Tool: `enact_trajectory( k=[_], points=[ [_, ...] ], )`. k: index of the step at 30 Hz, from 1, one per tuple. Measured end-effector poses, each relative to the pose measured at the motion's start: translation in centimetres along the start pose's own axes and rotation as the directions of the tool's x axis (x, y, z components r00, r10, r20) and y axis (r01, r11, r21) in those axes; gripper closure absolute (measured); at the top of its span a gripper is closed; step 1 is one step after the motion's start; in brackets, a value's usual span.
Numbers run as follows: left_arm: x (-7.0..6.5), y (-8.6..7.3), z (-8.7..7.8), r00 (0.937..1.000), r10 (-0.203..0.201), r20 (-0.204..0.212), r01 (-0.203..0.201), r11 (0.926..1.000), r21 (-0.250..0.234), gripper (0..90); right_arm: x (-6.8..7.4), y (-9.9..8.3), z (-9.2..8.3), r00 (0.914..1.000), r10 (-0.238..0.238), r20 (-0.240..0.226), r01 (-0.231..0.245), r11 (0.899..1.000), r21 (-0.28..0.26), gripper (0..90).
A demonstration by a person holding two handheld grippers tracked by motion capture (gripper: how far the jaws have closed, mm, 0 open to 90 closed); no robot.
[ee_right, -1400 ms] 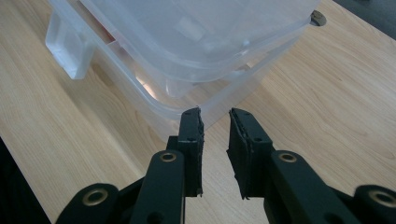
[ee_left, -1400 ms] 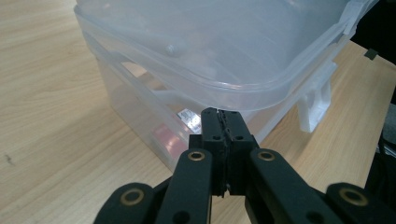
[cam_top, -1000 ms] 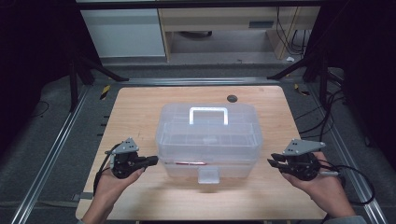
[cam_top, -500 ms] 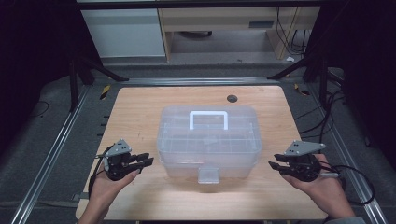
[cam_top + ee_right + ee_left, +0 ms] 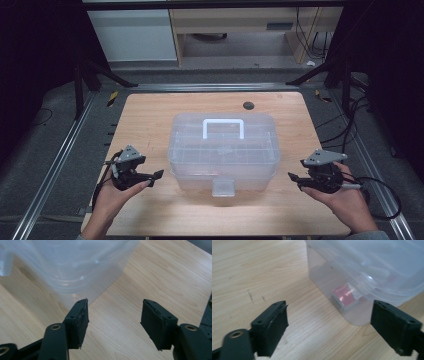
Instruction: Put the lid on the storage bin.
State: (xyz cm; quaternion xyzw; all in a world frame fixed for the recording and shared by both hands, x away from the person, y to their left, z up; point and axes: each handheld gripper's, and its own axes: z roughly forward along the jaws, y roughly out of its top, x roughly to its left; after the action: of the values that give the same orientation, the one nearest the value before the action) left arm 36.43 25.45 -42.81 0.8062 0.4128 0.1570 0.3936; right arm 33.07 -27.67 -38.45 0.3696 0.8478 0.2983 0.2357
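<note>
A clear plastic box (image 5: 224, 150) with a white handle (image 5: 223, 127) stands shut in the middle of the wooden table (image 5: 150, 120). My left gripper (image 5: 156, 175) is held just left of the box's near corner and points at it. Its jaws have just been opening and stand open with nothing between them. In the left gripper view (image 5: 330, 307) the box corner (image 5: 352, 312) lies just ahead, with a red label (image 5: 344, 293) inside. My right gripper (image 5: 294, 179) is off the box's right side. Its jaws (image 5: 116, 305) have also just been opening, over bare wood.
A white latch tab (image 5: 223, 188) hangs at the box's front. A black round grommet (image 5: 248, 105) sits in the table near its far edge. Metal rails (image 5: 60, 165) run along both sides, and cables (image 5: 380, 185) trail at the right.
Both grippers' jaws have spread apart, from nearly shut to open. Both hands have stayed almost where they were beside the box.
</note>
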Motion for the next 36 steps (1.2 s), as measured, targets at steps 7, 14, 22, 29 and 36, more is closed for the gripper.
enact_trajectory(
  k=[7, 14, 22, 29, 36],
  points=[
    [1.1, -0.4, 1.2, 0.9994, -0.012, -0.034, 0.013, 0.9983, 0.056, 5.6, -0.9, -0.1, 0.2, 0.9972, 0.058, 0.046, -0.058, 0.998, -0.019, 34.5],
    [3.0, -0.4, 2.5, 0.9954, 0.025, -0.093, -0.016, 0.9949, 0.100, 4.6, -2.9, 0.1, 1.8, 0.9893, 0.140, 0.039, -0.139, 0.990, -0.038, 52.5],
    [5.0, -0.6, 4.4, 0.9955, 0.009, -0.094, 0.002, 0.9929, 0.119, 4.6, -5.1, 0.7, 5.8, 0.9800, 0.180, 0.085, -0.182, 0.983, 0.017, 54.6],
    [5.6, -0.5, 6.2, 0.9923, 0.013, -0.123, 0.005, 0.9896, 0.143, 4.9, -6.8, 0.3, 9.3, 0.9717, 0.217, 0.092, -0.223, 0.973, 0.055, 56.4],
    [6.7, -0.4, 8.2, 0.9821, 0.024, -0.187, 0.000, 0.9922, 0.125, 4.9, -8.1, 0.3, 11.8, 0.9650, 0.242, 0.100, -0.249, 0.966, 0.062, 45.7]
  ],
)
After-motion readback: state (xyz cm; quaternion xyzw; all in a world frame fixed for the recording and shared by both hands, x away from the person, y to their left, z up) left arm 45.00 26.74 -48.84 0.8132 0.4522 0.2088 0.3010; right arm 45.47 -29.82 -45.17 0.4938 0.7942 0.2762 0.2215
